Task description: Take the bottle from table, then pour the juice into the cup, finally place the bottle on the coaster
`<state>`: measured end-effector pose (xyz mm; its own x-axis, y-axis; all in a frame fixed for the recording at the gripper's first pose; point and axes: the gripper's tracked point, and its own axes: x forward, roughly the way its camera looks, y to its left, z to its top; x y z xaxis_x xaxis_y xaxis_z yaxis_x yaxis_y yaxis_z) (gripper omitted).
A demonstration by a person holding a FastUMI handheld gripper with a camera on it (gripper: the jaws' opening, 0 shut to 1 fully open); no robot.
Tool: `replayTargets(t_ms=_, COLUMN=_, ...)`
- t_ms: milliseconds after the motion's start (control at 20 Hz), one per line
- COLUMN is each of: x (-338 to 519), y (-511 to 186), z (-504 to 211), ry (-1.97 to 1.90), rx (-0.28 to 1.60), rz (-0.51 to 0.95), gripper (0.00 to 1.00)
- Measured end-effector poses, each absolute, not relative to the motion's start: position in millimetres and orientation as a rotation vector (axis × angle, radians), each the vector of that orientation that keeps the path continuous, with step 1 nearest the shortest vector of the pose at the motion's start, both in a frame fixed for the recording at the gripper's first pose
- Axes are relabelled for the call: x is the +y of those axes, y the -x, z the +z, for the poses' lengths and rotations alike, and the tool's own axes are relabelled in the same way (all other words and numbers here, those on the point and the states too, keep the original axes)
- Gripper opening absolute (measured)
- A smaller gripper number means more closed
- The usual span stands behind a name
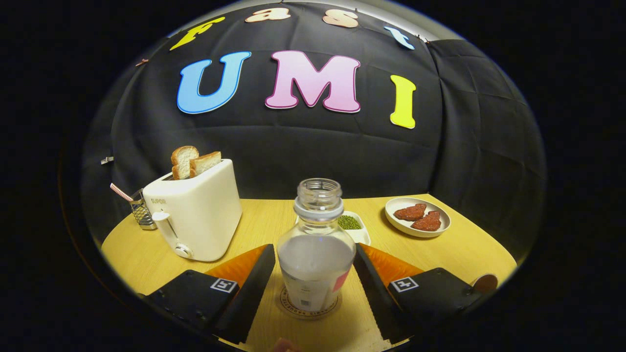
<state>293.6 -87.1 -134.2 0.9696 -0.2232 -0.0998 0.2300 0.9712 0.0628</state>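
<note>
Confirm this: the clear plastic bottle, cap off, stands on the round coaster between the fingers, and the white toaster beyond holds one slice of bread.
One detail is wrong. In the gripper view the white toaster holds two slices of bread, not one. The rest stands: the clear plastic bottle, cap off, stands on the round coaster between the fingers of the gripper, which flank it without clearly pressing.

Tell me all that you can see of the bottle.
The bottle is clear, plastic-looking, uncapped, with a threaded neck and a white collar. It stands upright on the round coaster, part filled with pale, whitish liquid, a label low on its side. It sits between the fingers of the gripper, which flank it closely without visibly pressing.
</note>
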Motion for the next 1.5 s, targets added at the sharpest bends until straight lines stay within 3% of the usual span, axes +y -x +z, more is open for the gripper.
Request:
replayTargets(t_ms=450, x=-74, y=-227, z=-131, ry=-0.065, rx=0.134, rz=-0.195, gripper=0.98)
replayTargets(t_ms=1100, x=-88, y=-61, z=-37, ry=-0.033, rx=-0.012, rz=-0.205, gripper=0.97)
replayTargets(t_ms=1500, x=-32, y=3, z=6, ry=-0.122, rx=-0.075, rz=-0.090, gripper=0.97)
